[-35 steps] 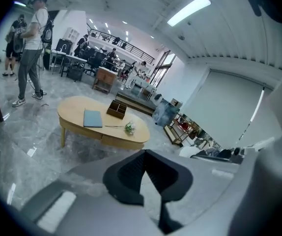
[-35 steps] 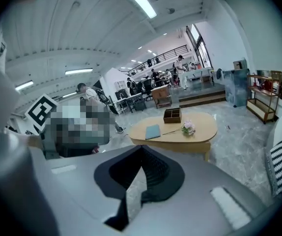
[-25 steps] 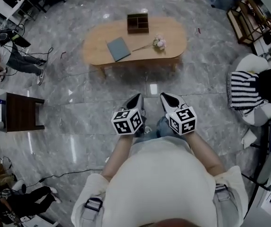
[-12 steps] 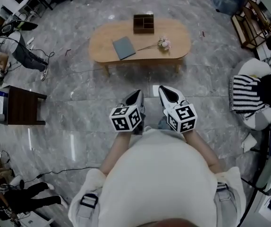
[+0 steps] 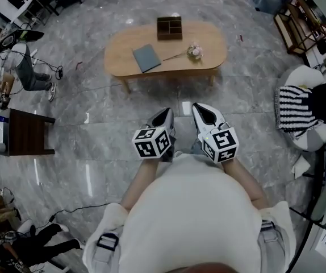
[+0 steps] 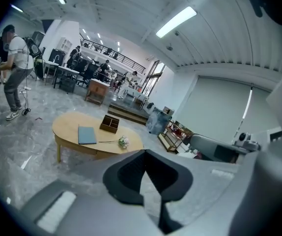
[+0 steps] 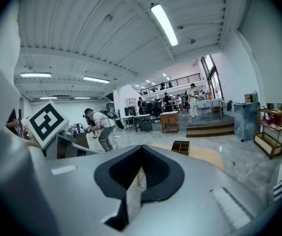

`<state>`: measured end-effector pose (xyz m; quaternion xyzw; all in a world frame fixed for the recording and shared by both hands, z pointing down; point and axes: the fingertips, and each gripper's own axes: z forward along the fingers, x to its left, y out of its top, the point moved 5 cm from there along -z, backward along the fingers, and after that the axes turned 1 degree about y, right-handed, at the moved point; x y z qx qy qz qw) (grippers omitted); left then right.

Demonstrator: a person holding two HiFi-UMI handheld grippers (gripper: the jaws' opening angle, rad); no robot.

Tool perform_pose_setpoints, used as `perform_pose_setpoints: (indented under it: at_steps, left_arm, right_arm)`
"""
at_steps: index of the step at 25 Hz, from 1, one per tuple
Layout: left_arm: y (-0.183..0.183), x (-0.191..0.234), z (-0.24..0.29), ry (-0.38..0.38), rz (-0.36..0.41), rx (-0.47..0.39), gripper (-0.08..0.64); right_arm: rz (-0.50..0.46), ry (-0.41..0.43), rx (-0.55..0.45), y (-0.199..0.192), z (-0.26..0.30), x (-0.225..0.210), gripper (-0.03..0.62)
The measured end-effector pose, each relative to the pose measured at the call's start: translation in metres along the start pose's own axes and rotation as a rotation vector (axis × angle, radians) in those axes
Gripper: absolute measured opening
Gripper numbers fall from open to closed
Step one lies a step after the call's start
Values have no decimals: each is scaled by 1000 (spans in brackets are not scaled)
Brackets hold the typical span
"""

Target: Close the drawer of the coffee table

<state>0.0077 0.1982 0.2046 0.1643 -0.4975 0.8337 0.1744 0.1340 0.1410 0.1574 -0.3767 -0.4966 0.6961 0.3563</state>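
The oval wooden coffee table stands on the marble floor a few steps ahead of me. On it lie a grey-blue book, a dark compartment box and a small bunch of flowers. From here I cannot make out its drawer. My left gripper and right gripper hover side by side in front of my body, well short of the table, both pointing towards it. Both are shut with nothing in them. The left gripper view shows the table beyond the closed jaws; the right gripper view shows the box.
A dark side table stands at the left, with a person bending beyond it. A seat with a striped cloth is at the right, a shelf rack behind it. Cables trail over the floor at the lower left.
My right gripper has risen slightly; the left one has held still. The table sits a little further up in the head view. The person at the left has shifted.
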Motion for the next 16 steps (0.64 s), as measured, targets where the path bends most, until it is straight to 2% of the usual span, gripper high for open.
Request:
perform_pose_setpoints:
  at_steps: [16]
  left_arm:
    - [12,8,-2,3,-6,-36,2]
  right_arm:
    - [6,20,5,-3,9,0,-3]
